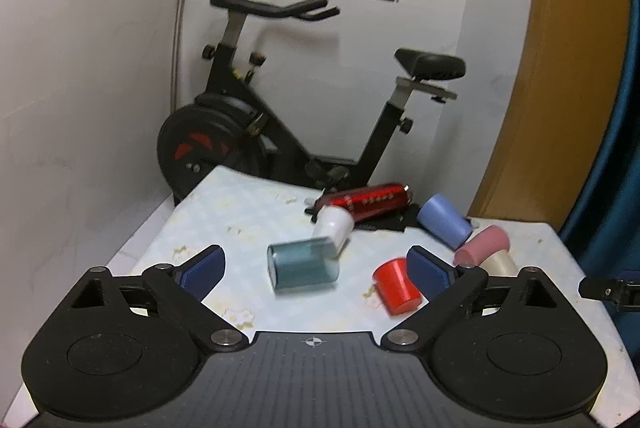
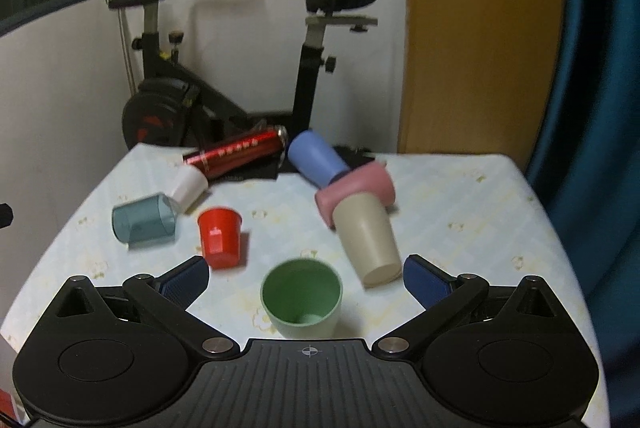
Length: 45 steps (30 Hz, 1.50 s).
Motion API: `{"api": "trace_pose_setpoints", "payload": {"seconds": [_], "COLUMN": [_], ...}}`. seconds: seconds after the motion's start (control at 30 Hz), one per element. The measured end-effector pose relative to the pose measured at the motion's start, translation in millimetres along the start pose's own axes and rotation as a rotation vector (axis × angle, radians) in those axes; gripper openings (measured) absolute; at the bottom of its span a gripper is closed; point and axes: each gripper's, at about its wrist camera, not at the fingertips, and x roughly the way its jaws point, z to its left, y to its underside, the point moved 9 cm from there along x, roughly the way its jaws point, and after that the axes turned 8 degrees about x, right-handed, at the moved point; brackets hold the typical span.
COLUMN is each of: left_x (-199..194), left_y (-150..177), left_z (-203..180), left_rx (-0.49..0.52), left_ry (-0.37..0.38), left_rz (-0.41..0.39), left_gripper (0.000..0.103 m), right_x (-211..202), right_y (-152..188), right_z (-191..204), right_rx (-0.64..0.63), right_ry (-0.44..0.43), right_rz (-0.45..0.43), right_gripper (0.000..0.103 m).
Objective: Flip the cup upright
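- Green cup [image 2: 301,298] stands upright at lower centre, between the spread fingers [image 2: 424,280].
- Beige cup [image 2: 367,240] lies tipped right of centre.
- Red cup [image 2: 219,238] sits left of centre on the counter [image 2: 460,211].

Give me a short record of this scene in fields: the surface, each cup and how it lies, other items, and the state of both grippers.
surface: table with pale floral cloth
upright cup: green cup, mouth up, between the right gripper's fingers
cups on their sides: teal cup, white cup, blue cup, pink cup, beige cup
red cup: mouth towards the far side; lying or tilted, cannot tell
other items: red can lying down, exercise bike behind
left gripper: open, facing the teal cup
right gripper: open
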Motion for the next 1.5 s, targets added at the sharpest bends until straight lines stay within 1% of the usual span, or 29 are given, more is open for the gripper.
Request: {"api": "trace_pose_setpoints", "payload": {"seconds": [0.03, 0.07, 0.13, 0.27, 0.37, 0.47, 0.73, 0.87, 1.5], "left_x": [-5, -8, -20, -42, -56, -68, -81, -82, -84], "left_y": [-5, -10, -24, -48, -59, -66, -67, -68, -72], "left_z": [-2, -5, -13, -27, -38, -46, -60, -59, -61], "left_rx": [0.007, 0.016, 0.051, 0.080, 0.086, 0.088, 0.124, 0.131, 0.161], "left_ry": [0.001, -0.003, -0.001, 0.016, 0.039, 0.042, 0.004, -0.008, -0.015], "left_rz": [-0.014, -0.028, -0.078, -0.165, -0.212, -0.245, -0.266, -0.269, -0.276], "left_gripper": [0.099, 0.103, 0.103, 0.103, 0.103, 0.103, 0.103, 0.103, 0.103], "right_x": [-7, -14, -27, -54, -72, -85, -98, -101, -105], "right_y": [-4, -8, -17, -35, -47, -54, -57, -57, -61], "right_z": [0, -1, 0, 3, 6, 9, 16, 16, 12], "right_rx": [0.000, -0.001, -0.004, -0.008, -0.015, -0.020, -0.033, -0.025, -0.011], "right_ry": [0.003, 0.006, 0.009, 0.011, 0.009, 0.007, 0.007, 0.004, 0.011], "right_rz": [-0.015, -0.028, -0.057, -0.126, -0.174, -0.204, -0.222, -0.225, -0.238], "right_gripper": [0.103, 0.103, 0.103, 0.103, 0.103, 0.103, 0.103, 0.103, 0.103]}}
